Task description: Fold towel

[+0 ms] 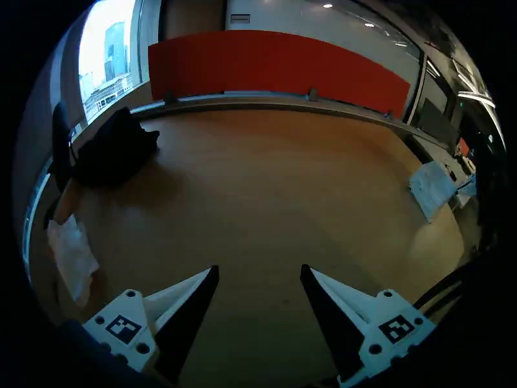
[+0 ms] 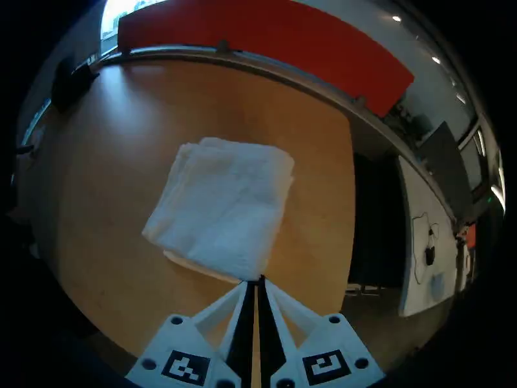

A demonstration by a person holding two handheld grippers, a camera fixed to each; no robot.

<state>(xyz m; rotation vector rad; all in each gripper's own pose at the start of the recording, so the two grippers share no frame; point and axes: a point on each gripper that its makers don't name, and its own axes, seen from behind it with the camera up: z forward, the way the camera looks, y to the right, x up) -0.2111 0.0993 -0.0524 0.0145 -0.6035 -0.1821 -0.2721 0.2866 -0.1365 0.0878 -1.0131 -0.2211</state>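
A white towel point(image 2: 223, 204) lies folded into a thick rectangle on the wooden table point(image 2: 103, 161), close to the table's right edge. My right gripper point(image 2: 256, 282) is shut, its fingertips meeting at the towel's near edge; whether they pinch any cloth I cannot tell. In the left gripper view, my left gripper point(image 1: 258, 271) hangs open over bare wood point(image 1: 258, 187) with nothing between its fingers. A pale flat cloth-like thing point(image 1: 432, 187) lies at the far right edge of the table, away from that gripper.
A black bag point(image 1: 113, 152) sits at the table's far left, and a crumpled white cloth point(image 1: 71, 255) lies near the left edge. A red partition point(image 1: 278, 64) runs along the back. Right of the table there is a dark gap point(image 2: 375, 220) and a white desk point(image 2: 430, 258).
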